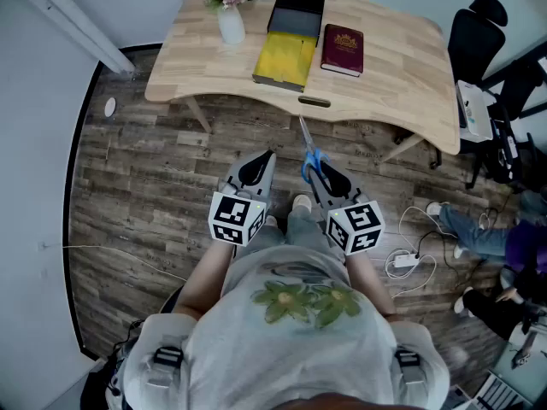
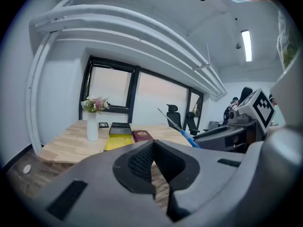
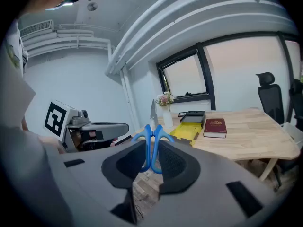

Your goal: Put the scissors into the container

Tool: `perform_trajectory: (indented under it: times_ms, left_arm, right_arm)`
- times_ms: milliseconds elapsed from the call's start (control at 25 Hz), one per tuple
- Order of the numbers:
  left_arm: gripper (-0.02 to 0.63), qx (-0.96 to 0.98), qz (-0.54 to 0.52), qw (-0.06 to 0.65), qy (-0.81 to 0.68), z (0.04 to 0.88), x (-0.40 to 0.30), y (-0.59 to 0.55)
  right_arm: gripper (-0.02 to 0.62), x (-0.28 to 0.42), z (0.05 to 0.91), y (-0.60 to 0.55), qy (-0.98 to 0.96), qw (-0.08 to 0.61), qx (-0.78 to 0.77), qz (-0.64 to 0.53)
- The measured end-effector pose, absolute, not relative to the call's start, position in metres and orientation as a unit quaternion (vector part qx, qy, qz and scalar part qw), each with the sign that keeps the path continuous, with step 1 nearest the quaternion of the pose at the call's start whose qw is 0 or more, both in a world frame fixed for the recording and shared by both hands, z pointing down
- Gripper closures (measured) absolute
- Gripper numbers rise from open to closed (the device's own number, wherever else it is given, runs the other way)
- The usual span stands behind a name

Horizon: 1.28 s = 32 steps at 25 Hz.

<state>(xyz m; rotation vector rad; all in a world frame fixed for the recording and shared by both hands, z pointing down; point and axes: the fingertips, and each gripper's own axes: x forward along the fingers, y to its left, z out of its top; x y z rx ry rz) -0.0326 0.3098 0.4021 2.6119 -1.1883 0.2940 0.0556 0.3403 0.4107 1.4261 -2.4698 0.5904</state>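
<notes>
Blue-handled scissors stand between the pads of my right gripper, blades pointing toward the table. In the right gripper view the pads press on both blue loops of the scissors, so the right gripper is shut on them. My left gripper is held beside it at waist height; its pads meet with nothing between them. The yellow open container lies on the wooden table ahead, well beyond both grippers. It also shows as a yellow container in the right gripper view.
A black box sits behind the yellow container, a dark red book to its right, a white vase of flowers to its left. A black office chair and cables are at the right. Wooden floor lies between me and the table.
</notes>
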Motion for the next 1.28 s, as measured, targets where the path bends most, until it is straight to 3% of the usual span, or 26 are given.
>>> perform_trajectory:
  times_ms: [880, 1280]
  left_arm:
    - [0.601, 0.874, 0.087, 0.121, -0.462, 0.401, 0.021, 0.243]
    - [0.601, 0.858, 0.097, 0.139, -0.485, 0.414, 0.019, 0.227]
  right_arm:
    - [0.512, 0.127, 0.413, 0.262, -0.861, 0.107, 0.455, 0.201]
    - [0.512, 0.119, 0.425, 0.24, -0.874, 0.112, 0.421, 0.216]
